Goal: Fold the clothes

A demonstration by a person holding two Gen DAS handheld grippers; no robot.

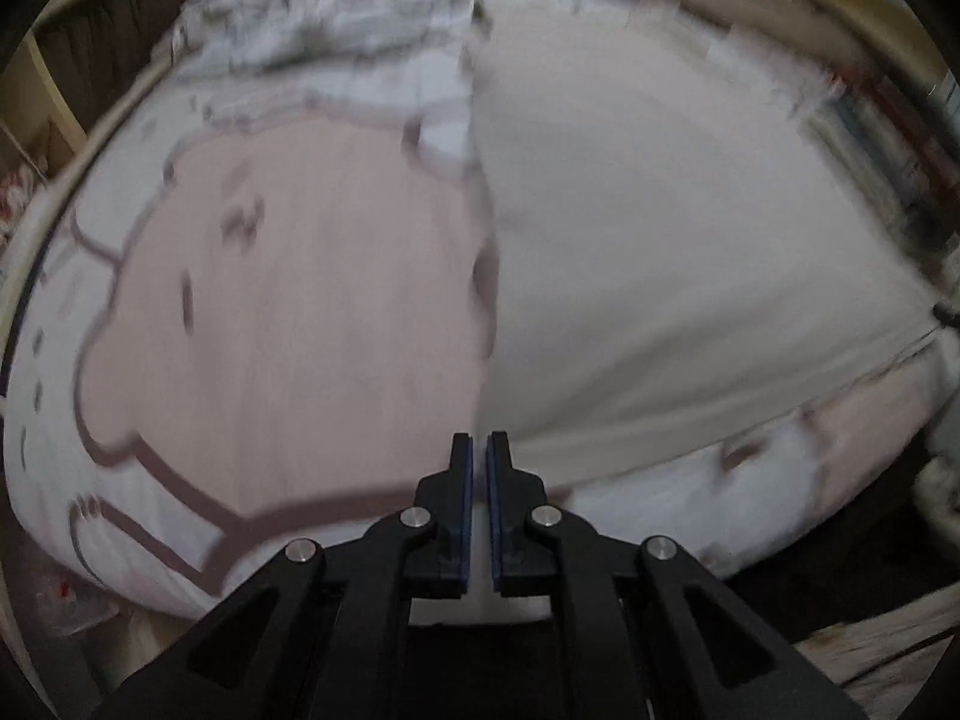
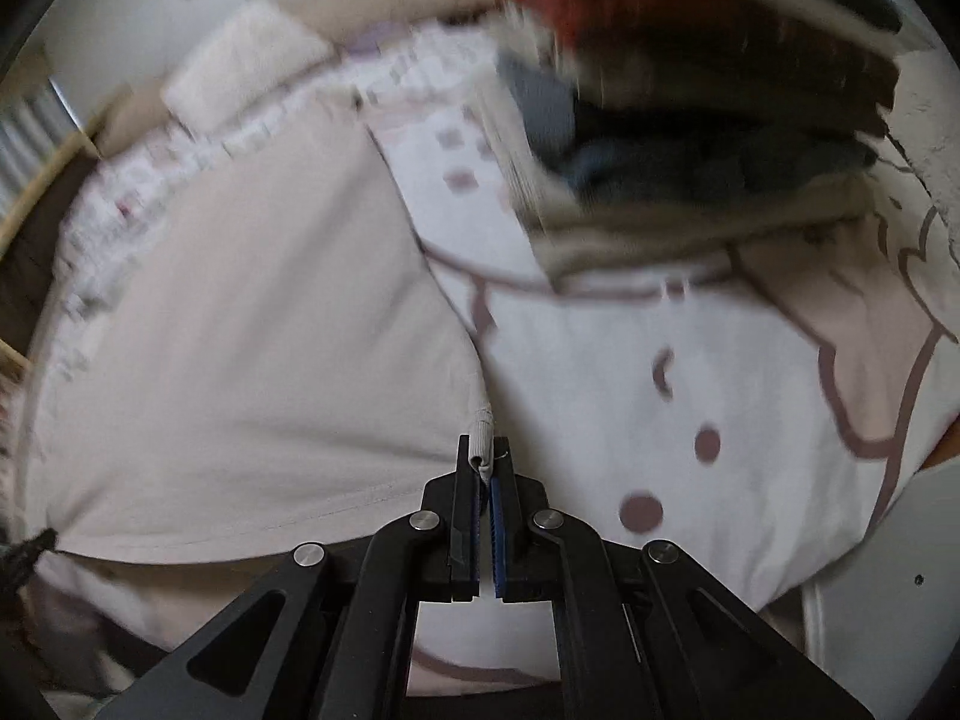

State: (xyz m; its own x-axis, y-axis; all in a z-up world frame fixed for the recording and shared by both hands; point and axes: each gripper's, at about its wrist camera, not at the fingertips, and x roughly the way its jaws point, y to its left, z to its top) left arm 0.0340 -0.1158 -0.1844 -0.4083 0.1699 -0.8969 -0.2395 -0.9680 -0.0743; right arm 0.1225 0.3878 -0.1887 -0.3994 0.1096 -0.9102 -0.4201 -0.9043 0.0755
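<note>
A cream garment (image 1: 660, 240) lies spread and pulled flat on the bed, blurred by motion. In the left wrist view it covers the right half, and its near corner runs down into my left gripper (image 1: 479, 444), whose fingers are shut on it. In the right wrist view the garment (image 2: 240, 330) fills the left side. Its ribbed hem is pinched between the fingers of my right gripper (image 2: 483, 456). A dark tip at the garment's far corner (image 2: 30, 546) looks like the other gripper.
The bed carries a white duvet (image 1: 300, 300) with pink cartoon outlines and dots (image 2: 690, 420). A stack of folded clothes (image 2: 690, 138) sits on it beyond the right gripper. A crumpled patterned blanket (image 1: 312, 18) and a pillow (image 2: 240, 60) lie at the head. Shelves (image 1: 888, 144) stand alongside.
</note>
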